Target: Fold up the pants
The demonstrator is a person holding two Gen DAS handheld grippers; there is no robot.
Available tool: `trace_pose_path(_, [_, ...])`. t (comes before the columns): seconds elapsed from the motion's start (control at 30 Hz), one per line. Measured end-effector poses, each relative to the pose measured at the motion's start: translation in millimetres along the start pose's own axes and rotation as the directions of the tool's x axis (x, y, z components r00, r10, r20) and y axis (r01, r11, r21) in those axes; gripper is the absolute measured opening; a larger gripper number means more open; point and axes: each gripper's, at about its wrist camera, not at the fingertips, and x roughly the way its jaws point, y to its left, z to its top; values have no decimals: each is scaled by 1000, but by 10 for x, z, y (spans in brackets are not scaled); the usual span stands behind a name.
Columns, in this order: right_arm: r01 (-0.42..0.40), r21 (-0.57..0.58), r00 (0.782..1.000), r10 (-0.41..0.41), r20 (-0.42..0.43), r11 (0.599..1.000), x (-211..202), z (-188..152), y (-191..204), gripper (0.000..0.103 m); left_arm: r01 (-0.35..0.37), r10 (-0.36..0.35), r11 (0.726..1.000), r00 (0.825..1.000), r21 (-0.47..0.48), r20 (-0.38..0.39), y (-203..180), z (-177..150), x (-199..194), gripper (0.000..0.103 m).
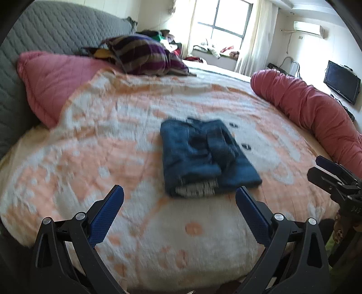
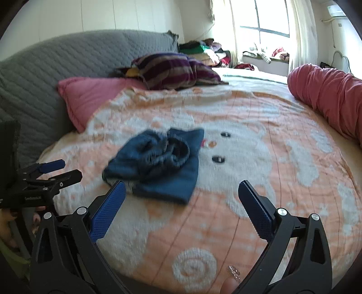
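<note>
Pants [image 1: 203,156] lie folded mid-blanket [image 1: 117,144] on the bed. Left claw [image 1: 179,199] and right claw [image 2: 182,193] stand spread wide, empty, above the blanket. Claw lettering is too blurred to read.

Daylight pours through the far window [image 1: 222,21], which is blown out to white glare in both views, leaving the bed [image 1: 126,126] evenly lit with soft, faint shadows. Motion blur smears the pants [image 2: 158,162] and the blanket's pattern. Fisheye distortion bends the scene toward the edges, and the corners fall to black
</note>
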Motion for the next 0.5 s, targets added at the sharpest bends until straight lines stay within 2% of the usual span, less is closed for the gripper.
trace_pose_path(0.17, [18, 8, 999, -18, -38, 1000, 63, -145, -25, 94, -4, 4, 1000, 1000, -24, -23, 22, -179, 33, 99])
trace_pose_path(0.4, [28, -22, 1000, -28, 10, 999, -63, -138, 44, 94, -16, 16, 1000, 1000, -17, -12, 11, -211, 6, 99])
trace_pose_path(0.5, [23, -40, 1000, -23, 6, 999, -87, -178, 81, 94, -13, 13, 1000, 1000, -20, -12, 16, -231, 2, 99])
